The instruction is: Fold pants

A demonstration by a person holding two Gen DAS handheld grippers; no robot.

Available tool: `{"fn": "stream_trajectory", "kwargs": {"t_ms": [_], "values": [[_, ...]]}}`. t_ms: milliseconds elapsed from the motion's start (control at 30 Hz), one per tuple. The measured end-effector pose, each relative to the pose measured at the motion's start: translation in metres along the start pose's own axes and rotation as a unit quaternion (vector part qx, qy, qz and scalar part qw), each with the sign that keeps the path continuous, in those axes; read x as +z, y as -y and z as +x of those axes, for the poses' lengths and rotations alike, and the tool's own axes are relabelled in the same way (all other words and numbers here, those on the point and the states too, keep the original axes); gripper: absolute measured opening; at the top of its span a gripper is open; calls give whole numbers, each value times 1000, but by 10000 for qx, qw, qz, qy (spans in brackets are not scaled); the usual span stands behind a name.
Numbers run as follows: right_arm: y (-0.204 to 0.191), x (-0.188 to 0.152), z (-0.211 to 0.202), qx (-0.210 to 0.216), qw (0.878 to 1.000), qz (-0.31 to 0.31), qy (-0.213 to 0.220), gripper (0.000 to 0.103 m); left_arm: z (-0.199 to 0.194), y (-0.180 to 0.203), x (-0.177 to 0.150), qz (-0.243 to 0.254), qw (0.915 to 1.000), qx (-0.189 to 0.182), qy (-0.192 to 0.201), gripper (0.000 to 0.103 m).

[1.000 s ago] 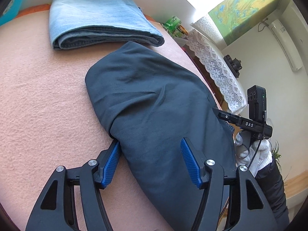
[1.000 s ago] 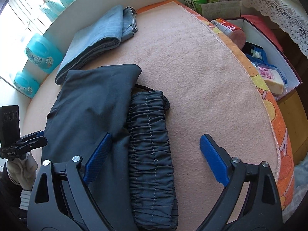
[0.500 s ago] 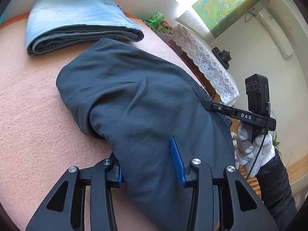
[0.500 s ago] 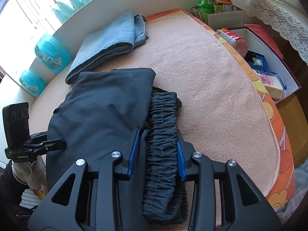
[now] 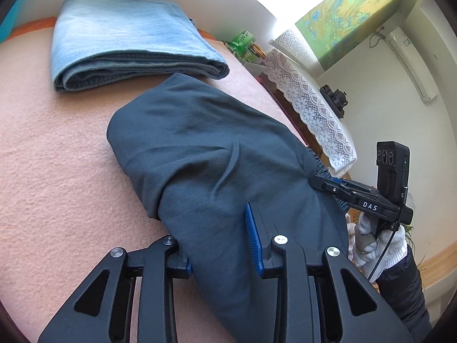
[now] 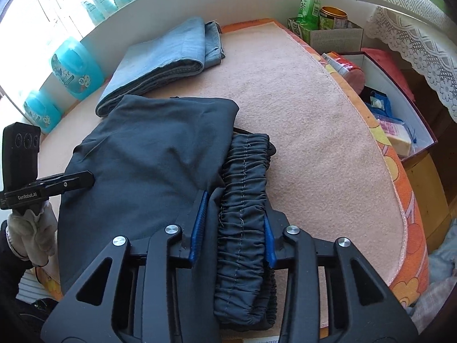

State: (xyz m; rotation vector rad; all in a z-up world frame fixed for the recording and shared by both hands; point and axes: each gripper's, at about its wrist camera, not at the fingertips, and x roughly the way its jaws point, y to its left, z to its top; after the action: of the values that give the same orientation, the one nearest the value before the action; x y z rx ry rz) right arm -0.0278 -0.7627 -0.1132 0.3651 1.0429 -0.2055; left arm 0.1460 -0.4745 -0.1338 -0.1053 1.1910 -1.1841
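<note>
Across the left wrist view, the dark pants (image 5: 205, 171) lie folded over on the bench (image 5: 51, 171), a pink blanket-covered surface, just in front of a stack of folded blue jeans (image 5: 125, 43). The left tool (image 5: 220, 245) is clamped on the near folded edge of the pants, its blue pads narrowed with a thick bunch of cloth between them. Off to the right, the right tool (image 5: 328, 184) reaches into the waistband end, a white-gloved hand (image 5: 374, 240) behind it. A likely risk here is that the bulky grip catches only the upper layers, so the lower layer could slip out and the fold would open if the cloth is lifted.

From the right wrist view, the right tool (image 6: 232, 228) is closed down on the gathered elastic waistband (image 6: 245, 200), which fills the narrow gap between its pads. The left tool (image 6: 77, 178) touches the far side of the pants (image 6: 148, 165), and the jeans (image 6: 168, 60) sit beyond. An open box of packets (image 6: 397, 120) stands past the bench edge (image 6: 382, 171). Should the two tools pull unevenly, the waistband may skew from the leg fold and the edges would no longer line up.
</note>
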Motion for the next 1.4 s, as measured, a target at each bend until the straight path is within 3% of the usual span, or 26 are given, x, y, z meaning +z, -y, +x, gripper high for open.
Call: {"fn": "stream_trajectory", "kwargs": {"t_ms": [67,200,267,500,633,767,800,833,933,1067,1167,1300,1367,1400], "values": [[-5,11,-10,-283,9996,-21,61,43,-2,-5,-3,-121,9999,-7,-61,28],[-39,29,-32,-337,9981,-386,345,44,-9,-15,-3,-224,9997,-46,-105,44],[-66,24,-37,-12,9973,-604,423,44,-16,-23,3,-428,9991,-56,25,50],[-174,-49,-17,1104,9821,-1520,94,44,-24,-50,21,-859,9962,-82,132,50],[-207,-83,8,1321,9706,-1973,-392,26,-24,-62,28,-981,9947,-260,161,50],[-203,-95,14,1239,9689,-2064,-570,22,-22,-67,36,-1051,9935,-337,282,43],[-200,-97,12,1279,9698,-1990,-600,22,-20,-67,37,-1031,9937,-353,275,22],[-197,-99,12,1305,9703,-1942,-616,21,-19,-65,38,-963,9945,-298,269,7],[-192,-102,11,1247,9714,-1931,-603,15,-17,-58,40,-744,9964,-281,301,7],[-198,-107,9,1117,9702,-2063,-604,14,-21,-52,55,-532,9971,-77,534,5],[-200,-111,7,1064,9703,-2089,-587,14,-27,-46,71,-284,9958,283,829,4],[-197,-109,7,1174,9723,-1945,-545,14,-36,-47,72,-120,9955,467,817,4],[-191,-108,-1,1195,9737,-1884,-457,14,-43,-47,69,-127,9959,511,734,8],[-185,-106,-7,1193,9752,-1824,-383,14,-48,-45,65,-116,9961,526,706,17]]}}
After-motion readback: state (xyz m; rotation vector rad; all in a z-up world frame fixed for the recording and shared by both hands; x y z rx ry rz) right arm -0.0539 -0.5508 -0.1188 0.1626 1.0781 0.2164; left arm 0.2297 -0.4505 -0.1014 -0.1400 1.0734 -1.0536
